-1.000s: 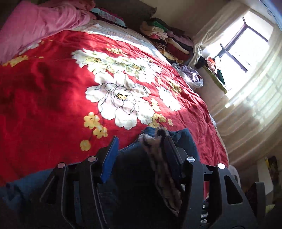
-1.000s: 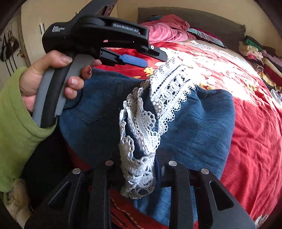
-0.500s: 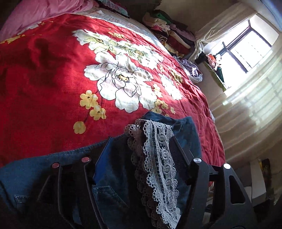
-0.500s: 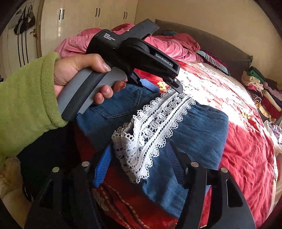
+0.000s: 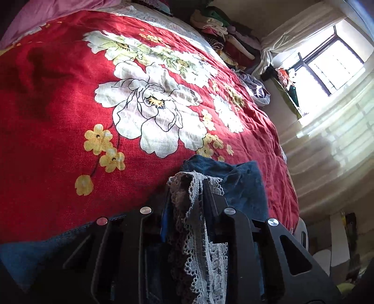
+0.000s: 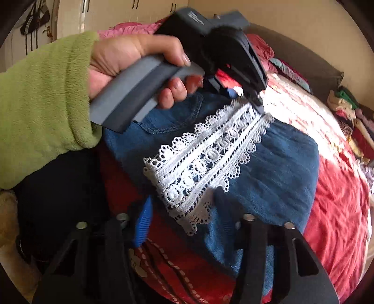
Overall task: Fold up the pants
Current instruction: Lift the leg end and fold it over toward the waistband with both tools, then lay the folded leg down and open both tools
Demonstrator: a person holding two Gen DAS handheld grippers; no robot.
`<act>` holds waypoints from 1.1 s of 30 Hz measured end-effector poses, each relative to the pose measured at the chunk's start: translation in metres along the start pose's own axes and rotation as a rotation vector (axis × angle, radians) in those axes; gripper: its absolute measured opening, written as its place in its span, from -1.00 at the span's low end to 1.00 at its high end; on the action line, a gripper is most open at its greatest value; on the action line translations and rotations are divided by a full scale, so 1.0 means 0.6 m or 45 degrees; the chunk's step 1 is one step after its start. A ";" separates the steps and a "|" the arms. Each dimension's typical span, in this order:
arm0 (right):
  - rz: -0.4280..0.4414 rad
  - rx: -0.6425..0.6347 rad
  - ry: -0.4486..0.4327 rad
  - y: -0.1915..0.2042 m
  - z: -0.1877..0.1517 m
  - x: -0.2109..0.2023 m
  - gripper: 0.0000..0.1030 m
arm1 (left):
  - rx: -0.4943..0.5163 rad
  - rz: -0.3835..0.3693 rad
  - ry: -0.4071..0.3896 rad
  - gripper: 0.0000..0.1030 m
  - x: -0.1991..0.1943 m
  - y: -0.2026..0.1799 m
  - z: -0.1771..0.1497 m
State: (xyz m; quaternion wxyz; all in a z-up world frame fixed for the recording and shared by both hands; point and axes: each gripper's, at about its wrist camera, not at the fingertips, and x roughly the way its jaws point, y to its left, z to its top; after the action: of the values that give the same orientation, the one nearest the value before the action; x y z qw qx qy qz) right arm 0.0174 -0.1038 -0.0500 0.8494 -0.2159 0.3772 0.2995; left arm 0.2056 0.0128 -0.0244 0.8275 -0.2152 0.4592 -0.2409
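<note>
Blue denim pants (image 6: pixel 280 168) with a white lace hem (image 6: pixel 210 159) lie at the near edge of the bed. In the left wrist view my left gripper (image 5: pixel 187 187) is closing, and its fingers pinch the bunched lace hem (image 5: pixel 198 245) over the denim (image 5: pixel 243 184). The right wrist view shows the left gripper (image 6: pixel 254 103) held by a hand (image 6: pixel 131 58) in a green sleeve (image 6: pixel 42 105), its tips at the far end of the lace. My right gripper (image 6: pixel 181 205) straddles the near end of the lace, closing, with a gap still at the blue pad.
A red bedspread (image 5: pixel 70 93) with big white flowers covers the bed. A pink quilt (image 5: pixel 46 11) lies at the head. Stacked folded clothes (image 5: pixel 224 32) sit at the far corner near the bright window (image 5: pixel 327 65). A dark headboard (image 6: pixel 303 58) and wardrobe doors (image 6: pixel 116 14) stand behind.
Both grippers opened wide and then narrowed. The left went from wide jaws to a pinch on the lace. The lace, crumpled a second ago, now lies stretched flat between the two grippers.
</note>
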 end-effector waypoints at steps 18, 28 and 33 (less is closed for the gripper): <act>0.215 0.197 -0.116 -0.059 0.006 -0.061 0.01 | 0.116 0.202 -0.179 -0.12 -0.070 -0.009 -0.031; 0.071 0.349 -0.126 -0.143 -0.020 -0.081 0.03 | 0.315 0.352 -0.158 0.11 -0.115 -0.076 -0.130; -0.021 0.335 0.025 -0.156 -0.053 -0.044 -0.01 | 0.419 0.396 -0.054 0.11 -0.091 -0.105 -0.198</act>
State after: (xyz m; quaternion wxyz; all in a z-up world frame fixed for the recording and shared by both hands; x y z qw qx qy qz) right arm 0.0498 -0.1997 -0.0361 0.8691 -0.1086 0.4196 0.2385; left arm 0.0652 -0.0207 -0.0098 0.8882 -0.0090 0.4237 -0.1776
